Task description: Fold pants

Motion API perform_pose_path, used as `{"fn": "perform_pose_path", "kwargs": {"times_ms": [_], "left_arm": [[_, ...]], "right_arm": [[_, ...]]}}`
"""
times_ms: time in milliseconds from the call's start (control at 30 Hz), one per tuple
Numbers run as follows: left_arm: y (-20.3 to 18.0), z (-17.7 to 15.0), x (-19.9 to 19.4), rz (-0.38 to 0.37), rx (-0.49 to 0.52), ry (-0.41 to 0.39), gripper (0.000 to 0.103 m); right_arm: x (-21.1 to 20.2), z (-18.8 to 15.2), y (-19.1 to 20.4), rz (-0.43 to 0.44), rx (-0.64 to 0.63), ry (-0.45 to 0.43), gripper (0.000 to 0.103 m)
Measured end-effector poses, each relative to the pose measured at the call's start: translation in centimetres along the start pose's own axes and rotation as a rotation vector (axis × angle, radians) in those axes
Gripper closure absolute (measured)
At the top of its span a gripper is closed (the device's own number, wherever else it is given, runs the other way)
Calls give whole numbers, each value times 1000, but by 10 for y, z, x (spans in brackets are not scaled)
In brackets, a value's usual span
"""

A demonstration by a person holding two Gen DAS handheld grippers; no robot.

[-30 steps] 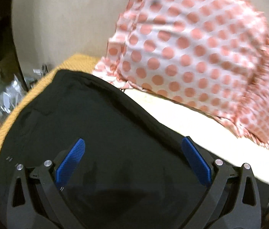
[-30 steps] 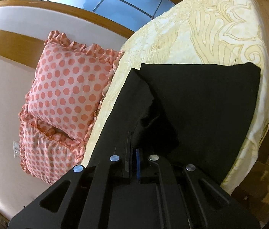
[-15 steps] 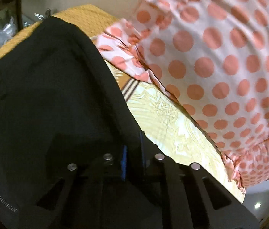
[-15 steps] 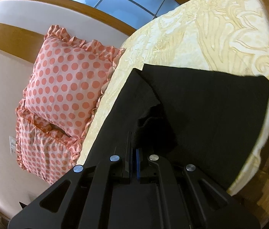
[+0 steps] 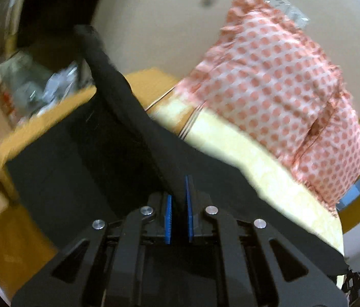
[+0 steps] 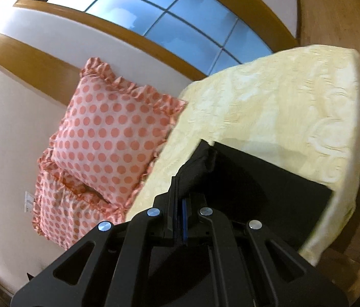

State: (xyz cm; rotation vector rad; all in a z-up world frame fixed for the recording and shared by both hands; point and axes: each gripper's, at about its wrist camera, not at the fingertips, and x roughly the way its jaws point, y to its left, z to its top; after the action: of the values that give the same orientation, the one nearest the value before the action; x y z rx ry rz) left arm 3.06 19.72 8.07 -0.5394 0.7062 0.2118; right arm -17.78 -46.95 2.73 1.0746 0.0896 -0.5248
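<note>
1. The left gripper (image 5: 178,204) is pinched tight on a raised fold of the black pants (image 5: 82,153), which lie on the yellow bed (image 5: 256,163).
2. The right gripper (image 6: 180,204) pinches another bit of the pants.
3. I think a fold is being carried over; next, lay it flat.
4. The spotted pillows (image 6: 108,138) are close, and the bed edge is near.

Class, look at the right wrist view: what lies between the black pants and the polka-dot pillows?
A bare strip of the cream bedspread separates the pants from the polka-dot pillows, shown in the right wrist view.
</note>
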Motion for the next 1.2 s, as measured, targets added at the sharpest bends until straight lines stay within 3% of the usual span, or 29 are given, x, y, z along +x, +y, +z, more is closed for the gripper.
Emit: {"fn": "perform_pose_path", "kwargs": {"times_ms": [100,167,400,467,567,900,1033,1133,1200], "left_arm": [[30,-36,5,6,-100,44,94],[41,-52,6,0,-146,33,95],[30,-66,-13,18,-60,-67,95],[32,-66,-14,1,-73,-64,96],[41,-67,-12,-7,-92,-48,96],[51,-77,-8,3,-97,-23,96],[59,-72,-5,-17,-108,-21,96],[53,-70,3,12,-35,-2,95],[50,-71,1,22,5,-5,90]], "right_arm": [[2,-6,-17,-49,35,31,101],[2,-7,-26,-57,65,40,101],[-19,-2,-11,-26,15,-7,101],[-23,-3,-10,-32,13,-15,101],[-18,-7,-13,-116,-12,4,101],[-19,-23,-37,-176,27,34,101],[-23,-26,-37,-209,-30,20,101],[-23,-28,-34,-242,-88,17,101],[-29,-26,-30,-270,-106,6,96]]}}
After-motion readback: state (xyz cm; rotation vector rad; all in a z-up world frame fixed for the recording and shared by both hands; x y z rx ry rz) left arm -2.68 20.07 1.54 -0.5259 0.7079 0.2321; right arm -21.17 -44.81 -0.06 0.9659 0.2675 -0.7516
